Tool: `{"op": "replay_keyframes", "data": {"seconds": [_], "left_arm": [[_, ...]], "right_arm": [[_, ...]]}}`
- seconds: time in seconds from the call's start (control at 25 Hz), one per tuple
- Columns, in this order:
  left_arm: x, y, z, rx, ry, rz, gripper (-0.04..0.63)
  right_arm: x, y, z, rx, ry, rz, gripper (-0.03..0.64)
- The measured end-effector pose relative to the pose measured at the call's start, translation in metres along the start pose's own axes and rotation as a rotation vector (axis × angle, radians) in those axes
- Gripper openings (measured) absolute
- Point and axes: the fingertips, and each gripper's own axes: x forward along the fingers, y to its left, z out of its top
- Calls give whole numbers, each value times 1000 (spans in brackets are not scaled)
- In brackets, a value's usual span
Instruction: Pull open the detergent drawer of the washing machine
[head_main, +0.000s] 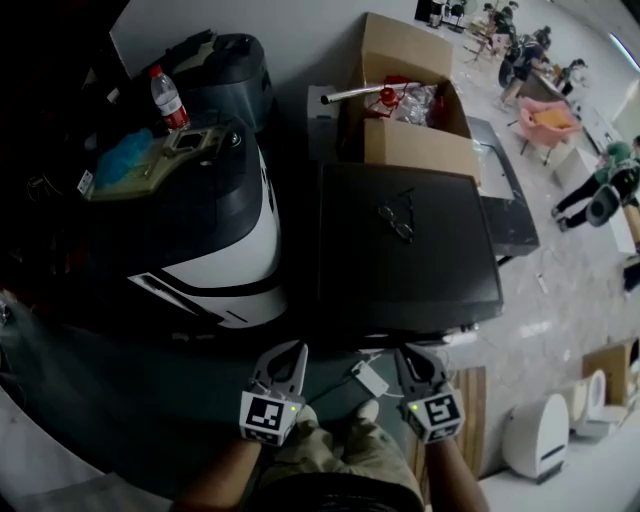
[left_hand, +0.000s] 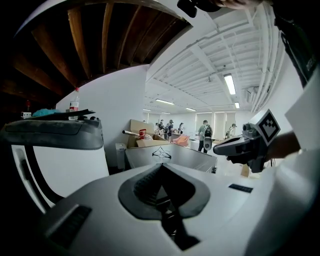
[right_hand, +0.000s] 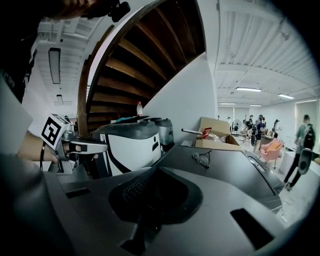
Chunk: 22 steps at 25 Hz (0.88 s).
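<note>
Both tools closed and empty, just short of the machine.
The washing machine (head_main: 410, 250) fills frame centre. The left tool (head_main: 290, 360) sits off its lower-left corner and the right tool (head_main: 412, 360) below its near edge; the detergent drawer is hidden from view.

Washing machine (head_main: 410, 250) ahead of jaws: top dark, smooth, satin sheen. Glasses (head_main: 397, 220) on it: thin wire frame. Box (head_main: 405, 140) beyond: brown cardboard, matt. Bottle (head_main: 168, 98) far left of jaws: clear plastic. Left gripper (left_hand: 161, 167): grey matt plastic shell, ribbed dark pads (left_hand: 145, 186).
</note>
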Motion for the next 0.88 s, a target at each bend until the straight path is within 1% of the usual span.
{"op": "replay_keyframes", "data": {"seconds": [0.08, 0.2, 0.32, 0.52, 0.64, 0.76, 0.88], "left_arm": [[9, -9, -4, 6, 3, -3, 3], [22, -20, -7, 51, -3, -12, 3], [33, -26, -27, 29, 22, -6, 3], [49, -25, -50, 85, 41, 2, 3], [56, -22, -66, 54, 46, 8, 5], [61, -17, -84, 47, 96, 14, 5], [65, -13, -99, 36, 132, 14, 5]], "right_arm": [[1, -7, -5, 3, 1, 10, 3], [5, -16, -15, -1, 4, 33, 3], [9, -21, -27, 1, 13, 50, 3], [19, -25, -50, -2, 42, 76, 3], [25, -26, -61, -15, 51, 96, 3], [32, -27, -71, -26, 63, 109, 3], [41, -30, -88, -41, 102, 120, 3]]}}
